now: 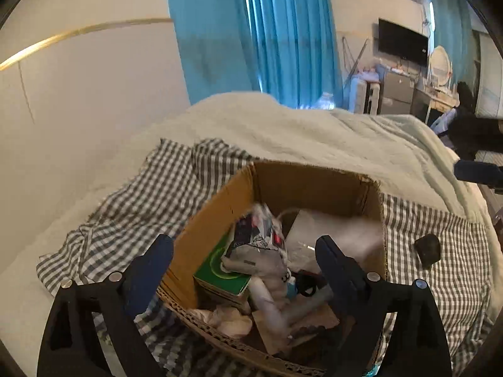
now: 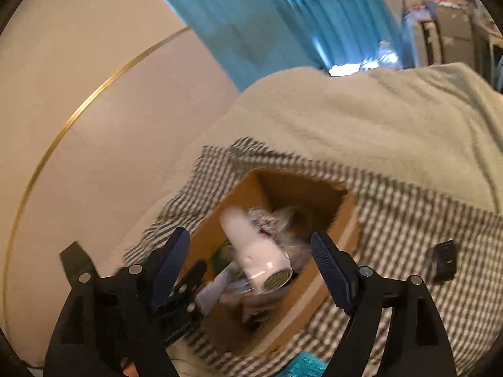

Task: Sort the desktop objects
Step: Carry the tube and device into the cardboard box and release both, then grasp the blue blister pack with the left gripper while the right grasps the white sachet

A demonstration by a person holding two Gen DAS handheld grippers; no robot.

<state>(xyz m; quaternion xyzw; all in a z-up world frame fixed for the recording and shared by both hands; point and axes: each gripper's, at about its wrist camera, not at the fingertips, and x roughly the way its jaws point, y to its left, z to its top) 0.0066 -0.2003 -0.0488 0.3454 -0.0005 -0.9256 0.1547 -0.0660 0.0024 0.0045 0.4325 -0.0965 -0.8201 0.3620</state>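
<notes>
An open cardboard box [image 1: 217, 216] sits on a checked cloth [image 1: 147, 194] on a bed. Inside it lie a green box [image 1: 223, 270], crumpled packets [image 1: 254, 235], white tubes and a blurred white object [image 1: 333, 232]. My left gripper [image 1: 245, 251] is open and empty over the box's near side. In the right wrist view the box [image 2: 342, 229] is below my right gripper [image 2: 251, 245], which is open. A white hair dryer [image 2: 254, 248] is between the fingers, blurred, above the box; no pad touches it. The left gripper's black fingers [image 2: 188, 279] show at the box's left edge.
A small black object [image 1: 427, 249] lies on the cloth right of the box; it also shows in the right wrist view [image 2: 443, 262]. A pale green blanket [image 1: 314, 132] is heaped behind. A teal cloth [image 2: 308, 366] lies at the near edge. A beige wall is to the left and blue curtains hang behind.
</notes>
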